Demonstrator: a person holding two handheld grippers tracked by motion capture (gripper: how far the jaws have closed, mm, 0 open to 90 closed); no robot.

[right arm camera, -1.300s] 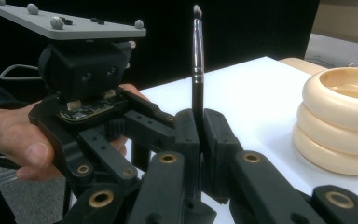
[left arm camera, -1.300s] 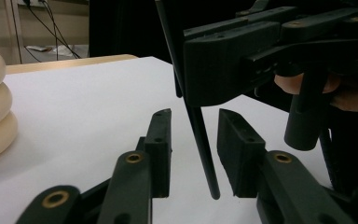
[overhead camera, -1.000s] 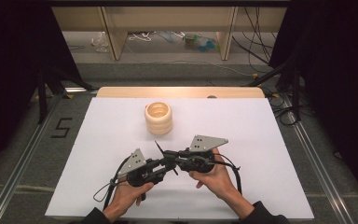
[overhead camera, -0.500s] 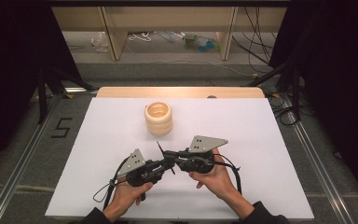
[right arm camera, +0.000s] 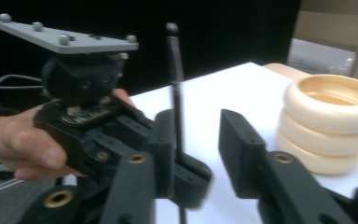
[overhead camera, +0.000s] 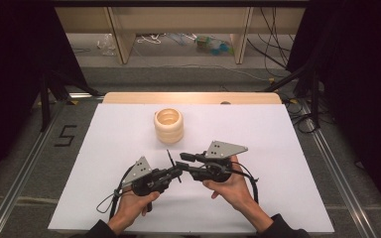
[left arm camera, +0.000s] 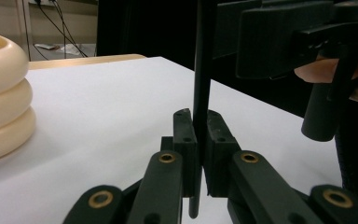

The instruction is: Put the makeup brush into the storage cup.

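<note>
Holding a thin black rod clenched upright in my left claw, I keep the right claw released around it. Rigid, light, slick; best gripped mid-shaft. Stacked rings stand beyond the claws on the worktop.

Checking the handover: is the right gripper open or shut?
Open: the right gripper shows a clear gap between its jaws beside the thin black rod, which the left gripper clamps.
</note>
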